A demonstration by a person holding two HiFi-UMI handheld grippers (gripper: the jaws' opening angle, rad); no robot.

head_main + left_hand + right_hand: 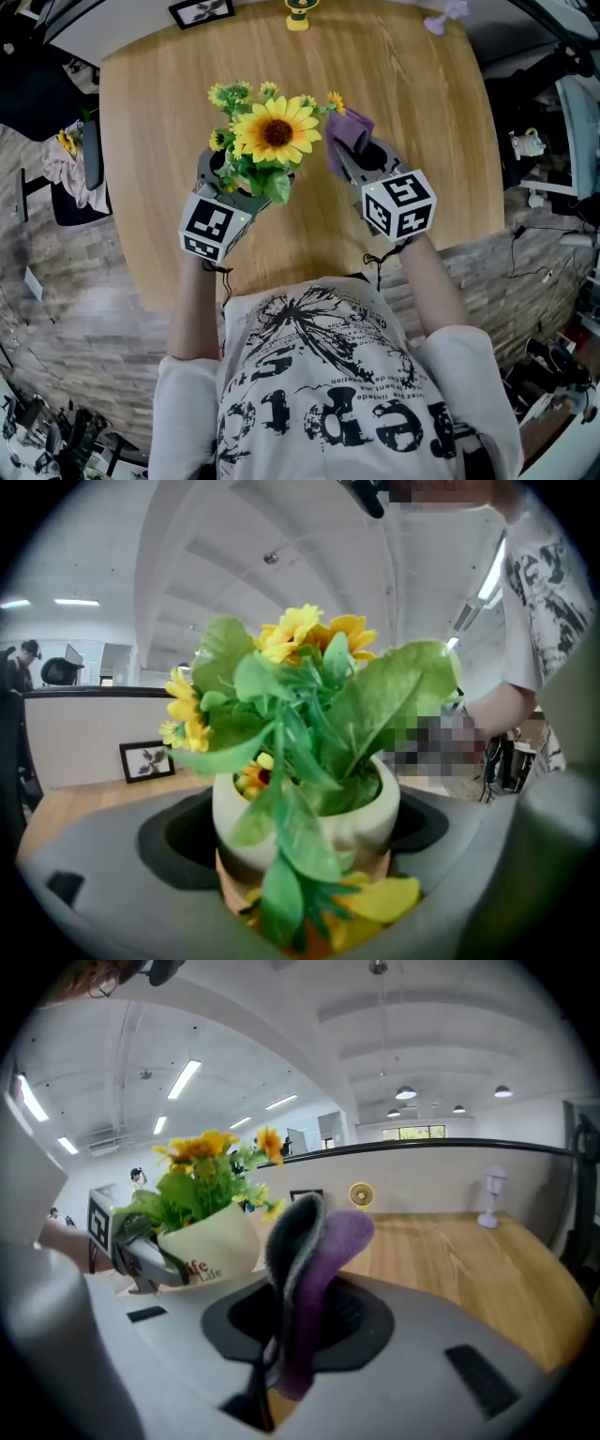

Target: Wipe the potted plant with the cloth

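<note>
The left gripper (228, 176) has its fingers clasped round the potted plant (275, 132); at three o'clock, the right gripper (359, 157) has its fingers pinching the purple cloth (348, 127).

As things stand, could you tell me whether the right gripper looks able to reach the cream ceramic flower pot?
Probably yes: the right gripper, shut on a folded purple cloth, sits beside the cream ceramic flower pot held by the left gripper, with nothing between them.

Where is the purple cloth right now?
In the head view, the purple cloth is pinched in the right gripper, just right of the potted plant that the left gripper holds.
</note>
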